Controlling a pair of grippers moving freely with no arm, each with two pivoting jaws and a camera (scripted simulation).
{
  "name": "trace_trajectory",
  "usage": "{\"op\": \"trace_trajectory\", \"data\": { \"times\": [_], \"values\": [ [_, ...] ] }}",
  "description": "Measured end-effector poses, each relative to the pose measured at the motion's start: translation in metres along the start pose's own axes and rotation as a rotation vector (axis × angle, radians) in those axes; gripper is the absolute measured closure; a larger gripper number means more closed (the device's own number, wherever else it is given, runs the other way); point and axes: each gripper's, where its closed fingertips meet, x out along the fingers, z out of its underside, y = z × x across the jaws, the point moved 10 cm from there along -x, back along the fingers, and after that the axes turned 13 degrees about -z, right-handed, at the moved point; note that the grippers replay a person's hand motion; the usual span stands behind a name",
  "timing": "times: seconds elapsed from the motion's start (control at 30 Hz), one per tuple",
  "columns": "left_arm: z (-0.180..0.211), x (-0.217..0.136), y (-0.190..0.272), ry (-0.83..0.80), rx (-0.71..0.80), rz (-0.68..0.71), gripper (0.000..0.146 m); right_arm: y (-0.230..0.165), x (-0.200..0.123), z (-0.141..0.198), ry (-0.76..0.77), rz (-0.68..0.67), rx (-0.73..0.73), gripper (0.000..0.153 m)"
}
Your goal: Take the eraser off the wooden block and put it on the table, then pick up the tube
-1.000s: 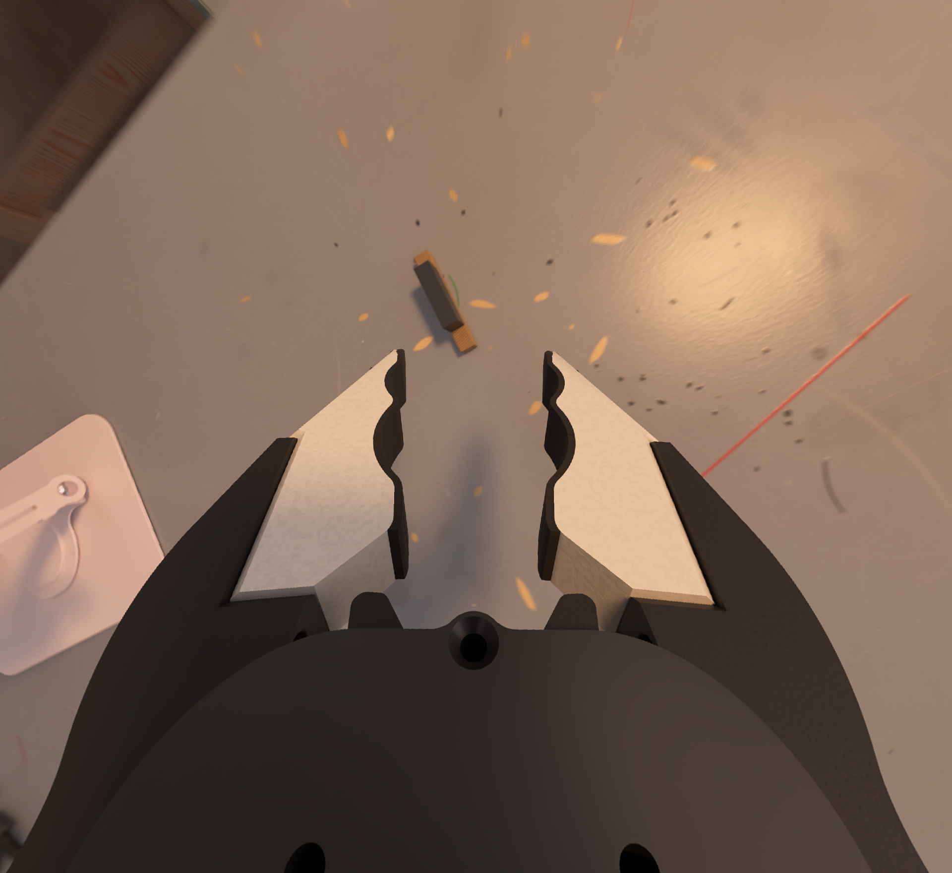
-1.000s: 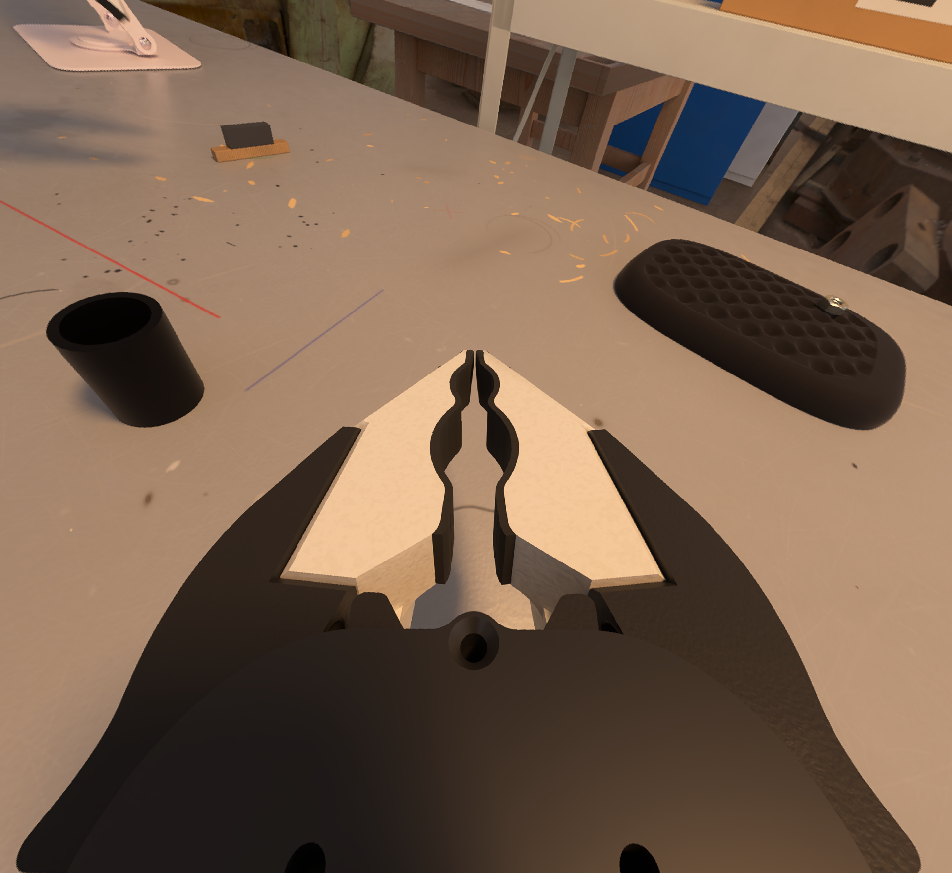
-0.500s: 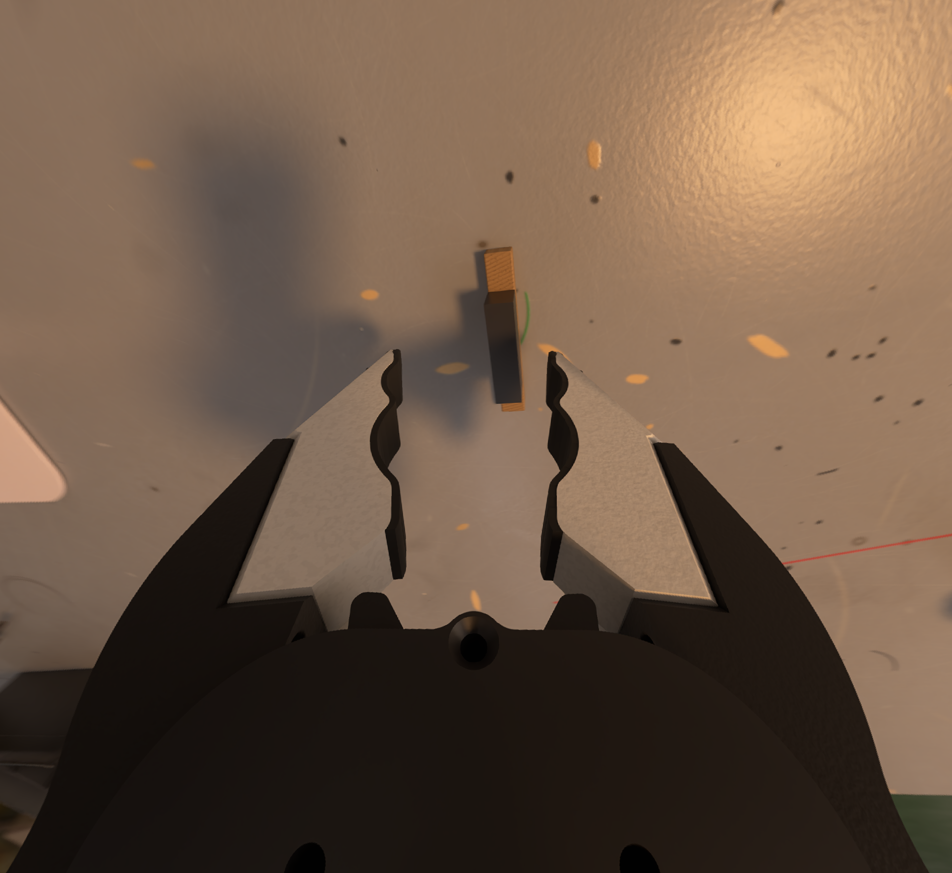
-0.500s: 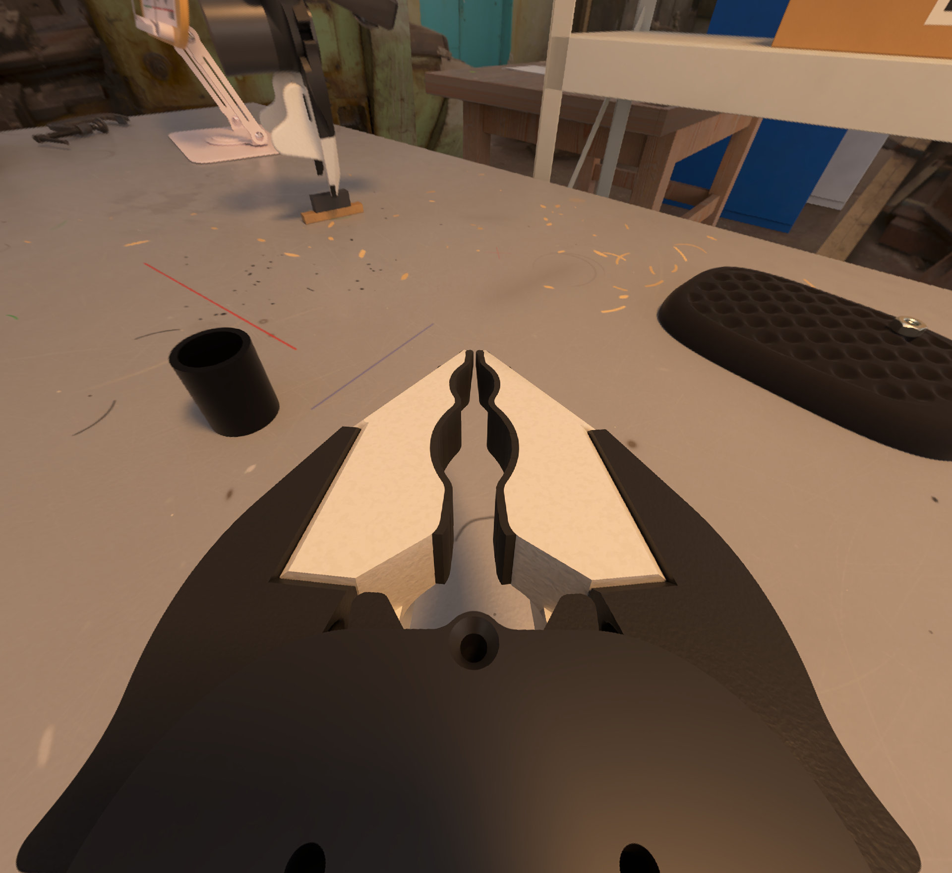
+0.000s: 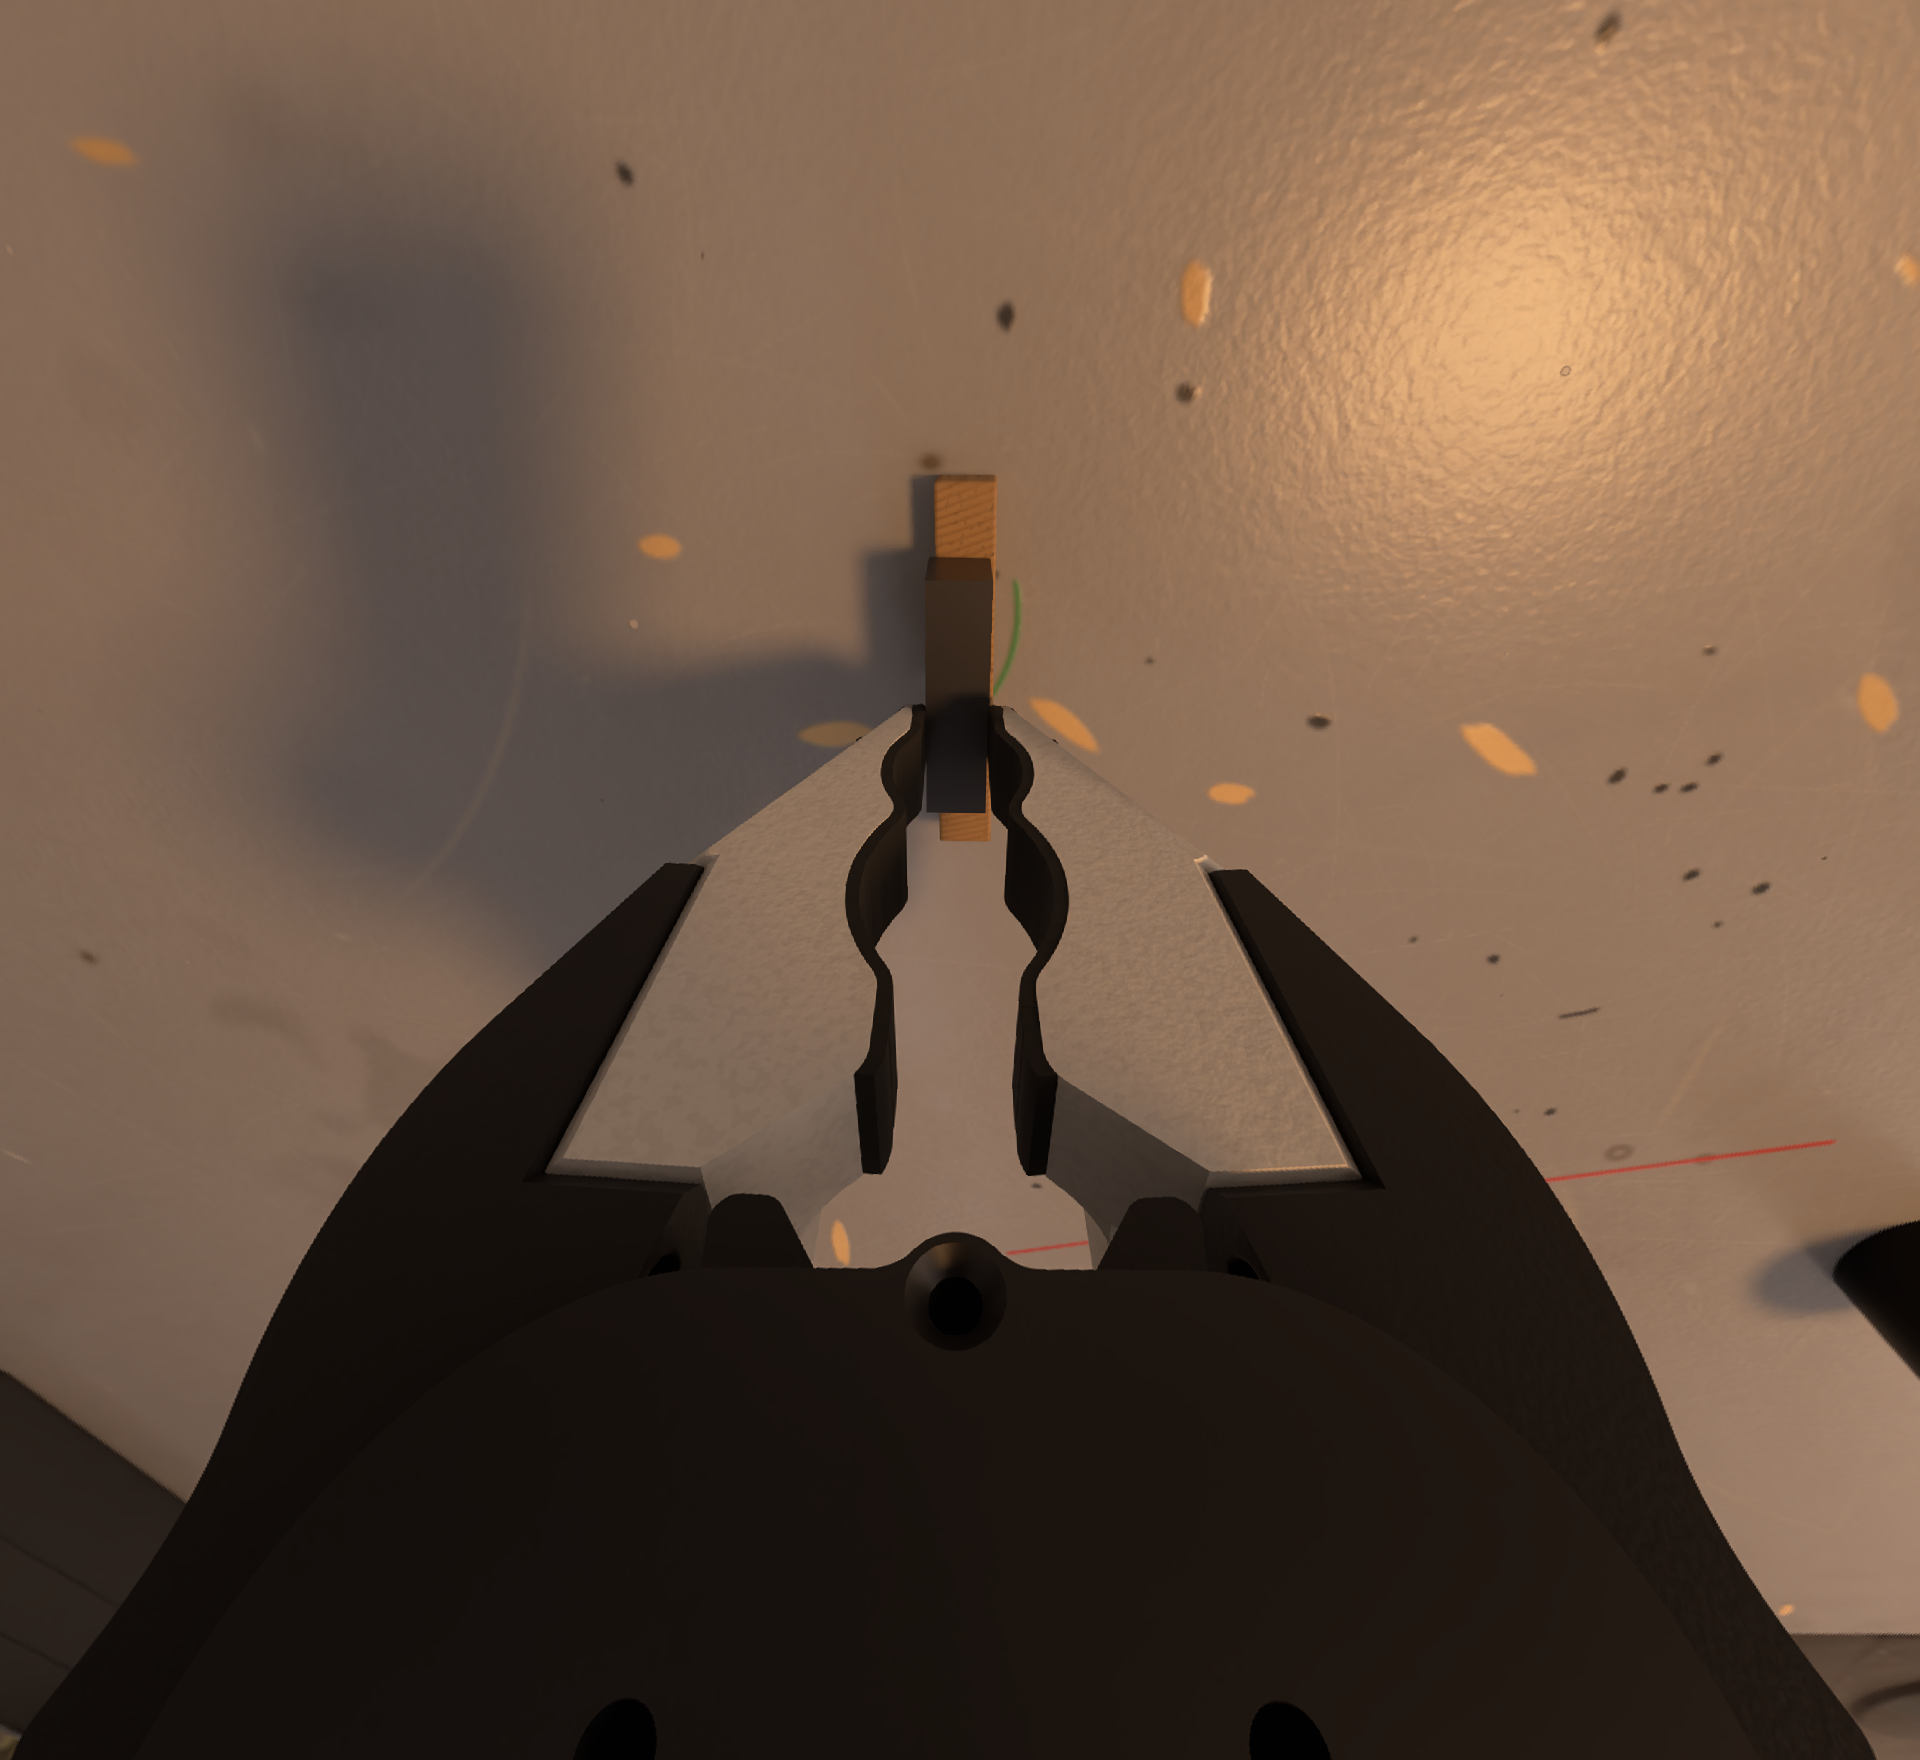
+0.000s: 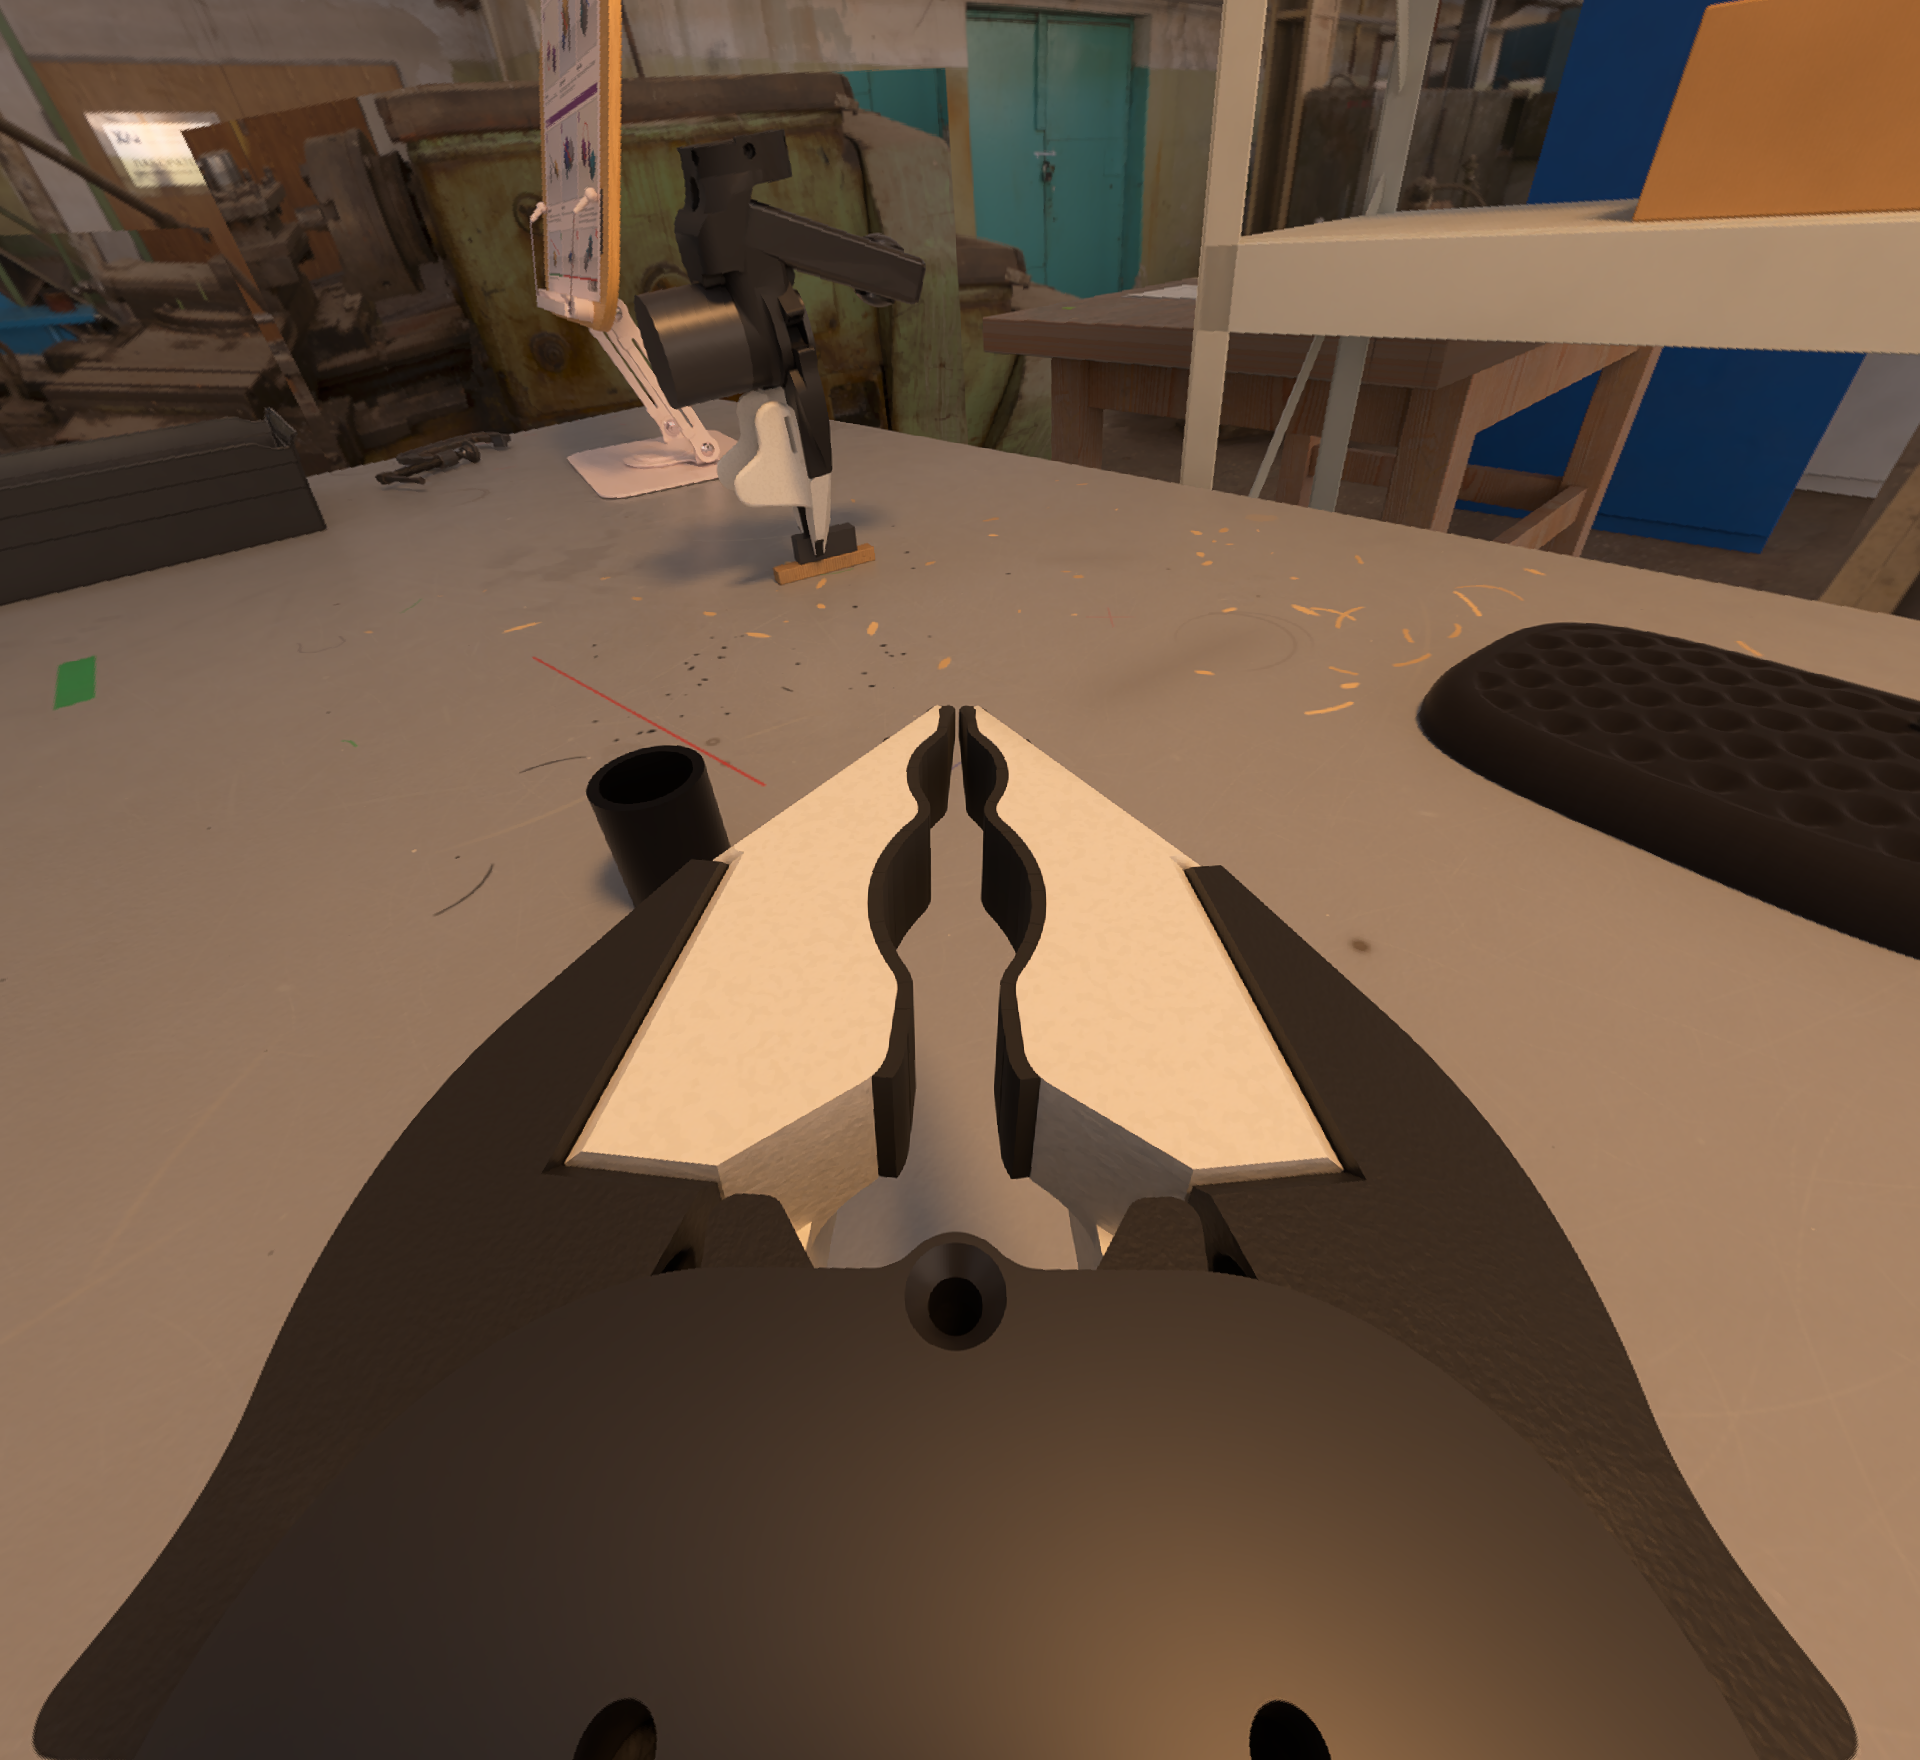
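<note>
A dark grey eraser [image 5: 958, 640] stands on edge on a thin wooden block [image 5: 964, 515] on the table. My left gripper [image 5: 957, 723] points down at it and its tips are shut on the eraser's near end. In the right wrist view the left gripper [image 6: 816, 521] stands over the eraser [image 6: 837, 538] and the block [image 6: 826, 563]. A black tube [image 6: 655, 811] stands upright just left of my right gripper [image 6: 954, 718], which is shut and empty above the table. The tube's edge also shows in the left wrist view [image 5: 1886, 1295].
A black honeycomb mat [image 6: 1704, 754] lies at the right. A white stand [image 6: 644, 463] holding an upright board is behind the block. A dark tray [image 6: 145, 495] sits at the far left. A shelf frame [image 6: 1226, 256] stands past the table's far edge. Wood chips are scattered about.
My left gripper came down over the eraser and closed its fingers on it. My right gripper rose and tilted up, staying shut; the tube now sits nearer its left finger.
</note>
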Motion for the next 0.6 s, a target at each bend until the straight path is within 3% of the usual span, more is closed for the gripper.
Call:
{"op": "trace_trajectory", "data": {
  "times": [0.2, 0.37, 0.5, 0.6],
  "values": [
    [-0.004, -0.005, 0.007, 0.084, 0.104, -0.046, 0.135, -0.003, 0.001, 0.005, -0.045, 0.035, -0.018, 0.152],
    [0.010, -0.054, 0.010, 0.357, 0.156, -0.137, 0.135, 0.002, 0.004, 0.017, -0.101, 0.091, -0.014, 0.152],
    [0.035, -0.115, 0.024, 0.624, 0.166, 0.036, 0.135, 0.011, 0.010, 0.025, -0.158, 0.134, 0.023, 0.152],
    [0.059, -0.159, 0.057, 0.772, 0.286, 0.228, 0.135, 0.016, 0.016, 0.025, -0.170, 0.155, 0.016, 0.152]
  ]
}}
